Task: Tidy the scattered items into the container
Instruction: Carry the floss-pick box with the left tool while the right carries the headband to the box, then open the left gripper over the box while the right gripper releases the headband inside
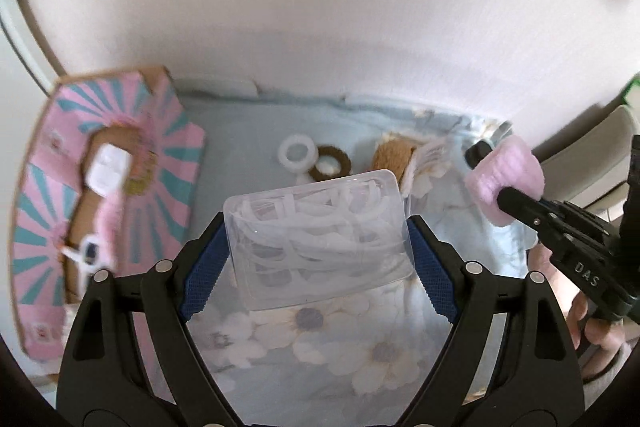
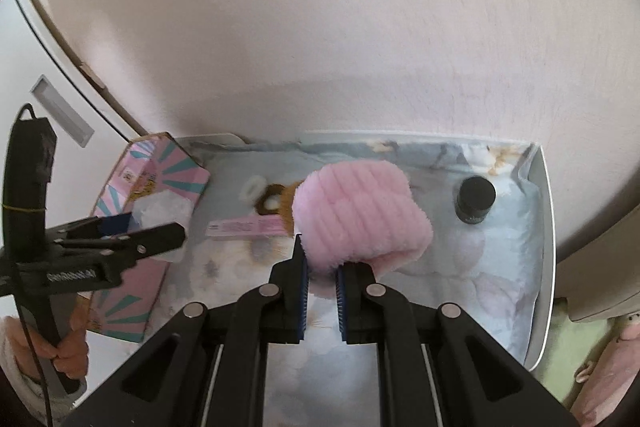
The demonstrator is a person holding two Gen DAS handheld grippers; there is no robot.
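Left wrist: left tool clamps one clear box; right tool pinches one pink scrunchie.

Surface: lying flat, floral blue cloth covering it.
At 12 o'clock: white ring and brown ring touching, resting mid-cloth.
At 9 o'clock: pink cardboard box sitting open.
At 2 o'clock: black jar standing upright.
Centre: pink strip lying flat.

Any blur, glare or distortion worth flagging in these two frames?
Left wrist: fisheye bends the wall edge; the pink box looks smeared, the clear case in the left claw sharper. Right wrist: the pink fuzzy item is fairly crisp, lighting soft, no harsh glare.
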